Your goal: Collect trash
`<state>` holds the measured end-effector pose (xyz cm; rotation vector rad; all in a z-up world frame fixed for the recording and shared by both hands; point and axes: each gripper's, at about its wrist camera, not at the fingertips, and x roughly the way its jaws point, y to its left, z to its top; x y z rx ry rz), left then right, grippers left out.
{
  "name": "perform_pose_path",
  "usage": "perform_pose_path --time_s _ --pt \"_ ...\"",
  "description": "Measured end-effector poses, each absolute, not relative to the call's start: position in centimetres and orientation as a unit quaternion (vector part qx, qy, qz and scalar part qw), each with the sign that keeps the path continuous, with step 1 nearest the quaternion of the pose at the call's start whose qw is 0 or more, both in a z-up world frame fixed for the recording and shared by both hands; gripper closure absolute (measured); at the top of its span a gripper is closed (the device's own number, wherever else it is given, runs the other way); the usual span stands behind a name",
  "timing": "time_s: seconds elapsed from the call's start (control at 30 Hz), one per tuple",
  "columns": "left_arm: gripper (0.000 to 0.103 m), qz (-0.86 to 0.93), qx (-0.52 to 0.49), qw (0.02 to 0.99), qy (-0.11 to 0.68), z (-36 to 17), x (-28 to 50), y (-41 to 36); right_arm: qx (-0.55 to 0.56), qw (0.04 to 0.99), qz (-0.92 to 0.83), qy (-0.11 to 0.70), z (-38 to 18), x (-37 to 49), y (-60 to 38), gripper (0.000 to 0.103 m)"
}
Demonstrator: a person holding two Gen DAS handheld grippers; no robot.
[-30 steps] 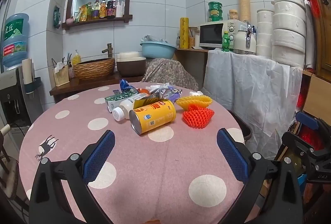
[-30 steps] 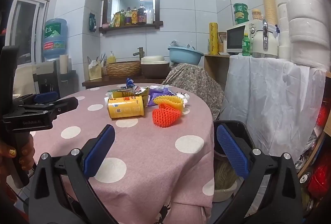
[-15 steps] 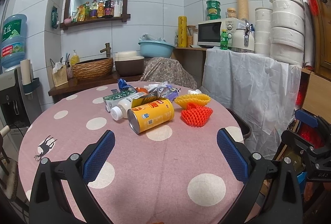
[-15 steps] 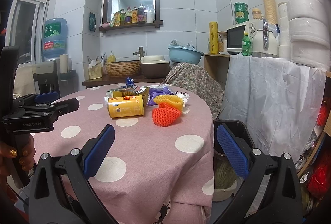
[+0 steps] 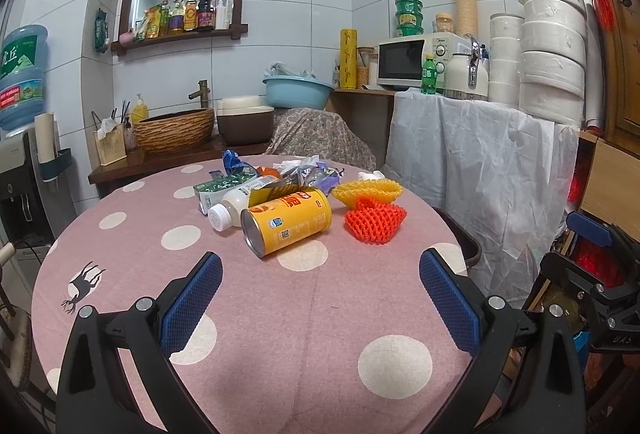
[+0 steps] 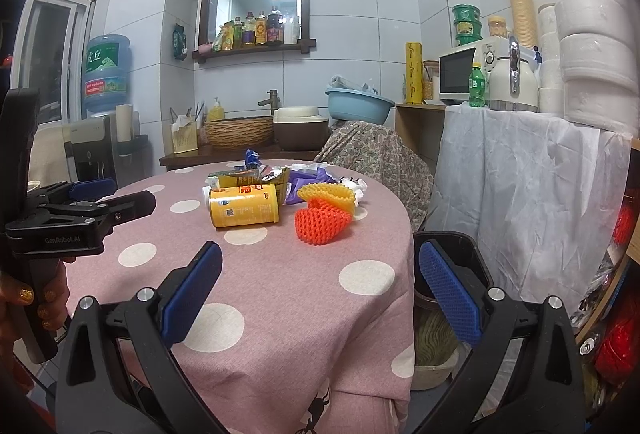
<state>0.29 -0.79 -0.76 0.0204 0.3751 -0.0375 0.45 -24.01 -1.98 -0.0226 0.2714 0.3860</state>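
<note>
**Left gripper crept closer to the pile; nothing picked up yet**

On the left, the left gripper (image 5: 320, 298) hung over the near part of the pink dotted tablecloth (image 5: 132, 274), jaws released and empty. Compared with a second before, the trash looked slightly larger and lower in its view, so it had eased forward a little. The right gripper (image 6: 318, 294) had hardly shifted; its jaws were also spread wide, holding nothing, near the table's right edge.

The trash sat clustered mid-table, well apart from both grippers. From left to right: a green carton (image 5: 218, 187), a white bottle (image 5: 236, 207) lying down, a yellow can (image 5: 288, 220) on its side, then an orange foam net (image 5: 374, 220) touching a yellow foam net (image 5: 368, 189) behind it. Wrappers (image 5: 308, 171) lay crumpled at the back.

A dark bin (image 6: 460, 266) stood just beside the table's right edge. Collection seemingly had not begun; the can looked the nearest target.
</note>
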Motion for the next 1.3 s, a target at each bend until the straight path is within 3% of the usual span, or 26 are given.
perform_pose_path --time_s 1.3 --pt "0.005 -0.021 0.012 0.982 0.189 -0.92 0.51 -1.32 -0.014 0.972 0.191 0.138 -2.07 0.39 -24.02 0.006"
